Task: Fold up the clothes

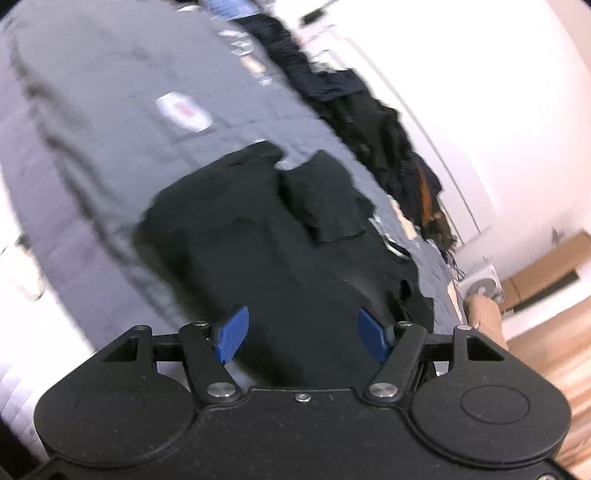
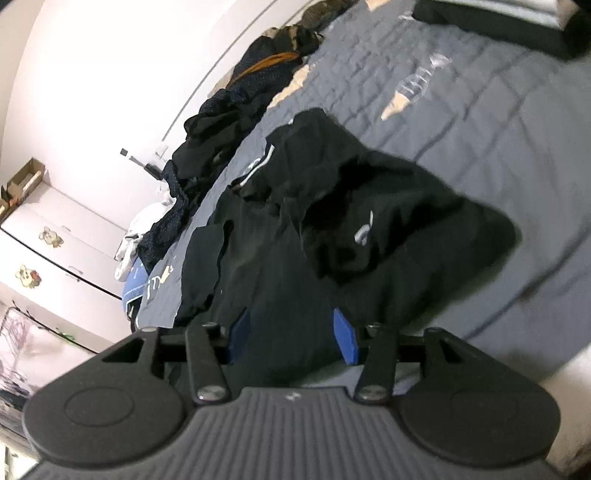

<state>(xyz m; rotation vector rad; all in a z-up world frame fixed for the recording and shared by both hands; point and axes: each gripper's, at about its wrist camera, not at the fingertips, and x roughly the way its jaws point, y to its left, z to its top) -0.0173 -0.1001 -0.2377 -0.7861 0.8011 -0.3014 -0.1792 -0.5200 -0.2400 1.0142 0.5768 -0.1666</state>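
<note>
A black garment [image 1: 258, 236] lies crumpled on the grey quilted bedspread [image 1: 92, 92], with one flap [image 1: 321, 195] folded over its far part. My left gripper [image 1: 303, 334] hovers over its near edge, open, and its blue pads [image 1: 232, 334] stand wide apart with nothing pinched. In the right wrist view the same black garment [image 2: 369, 221] shows a white logo [image 2: 364, 232] and a white-striped edge [image 2: 258, 164]. My right gripper [image 2: 291, 338] is open over the near cloth. Dark fabric shows between its pads [image 2: 345, 339], which do not press on it.
A long heap of dark clothes [image 1: 369, 122] [image 2: 229, 122] runs along the bed's far side by the white wall. A folded black stack [image 2: 498, 29] sits at the bed's far corner. White cupboards [image 2: 55, 236] and a cardboard box [image 1: 546, 266] stand beyond; wooden floor [image 1: 554, 354] lies beside the bed.
</note>
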